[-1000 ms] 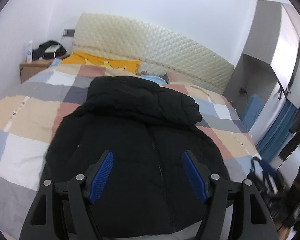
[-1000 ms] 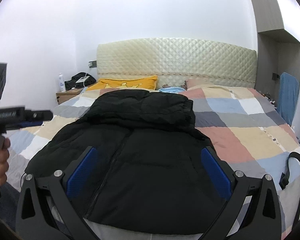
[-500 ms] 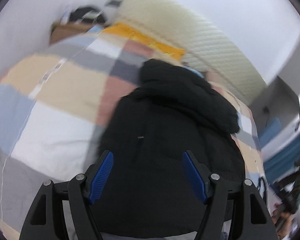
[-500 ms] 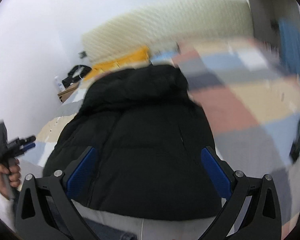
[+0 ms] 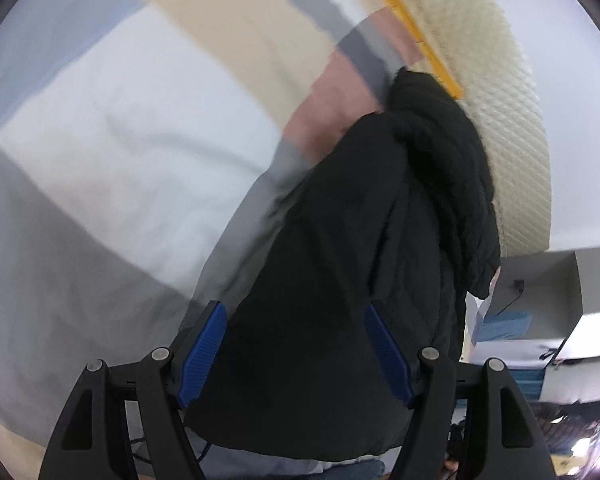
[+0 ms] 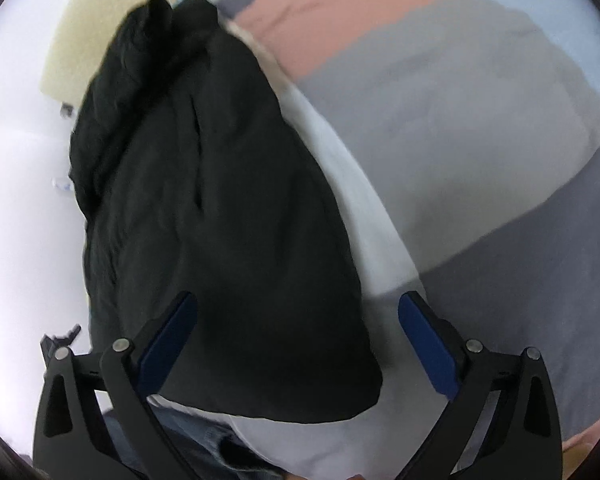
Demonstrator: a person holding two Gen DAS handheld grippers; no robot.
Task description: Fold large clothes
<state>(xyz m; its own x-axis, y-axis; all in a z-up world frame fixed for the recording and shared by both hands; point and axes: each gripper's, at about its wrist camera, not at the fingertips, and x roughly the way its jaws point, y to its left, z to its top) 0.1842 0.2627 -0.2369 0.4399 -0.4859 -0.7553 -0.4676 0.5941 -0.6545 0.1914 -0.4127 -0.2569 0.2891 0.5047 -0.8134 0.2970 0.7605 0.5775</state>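
Observation:
A large black puffer jacket [image 5: 360,272] lies spread on the bed, hood toward the headboard; it also shows in the right wrist view [image 6: 220,220]. My left gripper [image 5: 296,348] is open and empty, hovering over the jacket's lower left side near its hem. My right gripper [image 6: 300,344] is open and empty, over the jacket's lower right corner, with its right finger above the bedcover. Both views are blurred and tilted.
The bed has a patchwork cover [image 5: 120,140] in white, grey, beige and pink, also in the right wrist view [image 6: 480,140]. A cream quilted headboard [image 5: 512,120] stands at the far end, with a yellow pillow [image 5: 420,36] before it. A grey cabinet [image 5: 540,288] is at right.
Both grippers have dropped and tilted toward the jacket's lower edge, the left swinging to its left side and the right to its right side. The jacket has not moved. Both jaws stay open.

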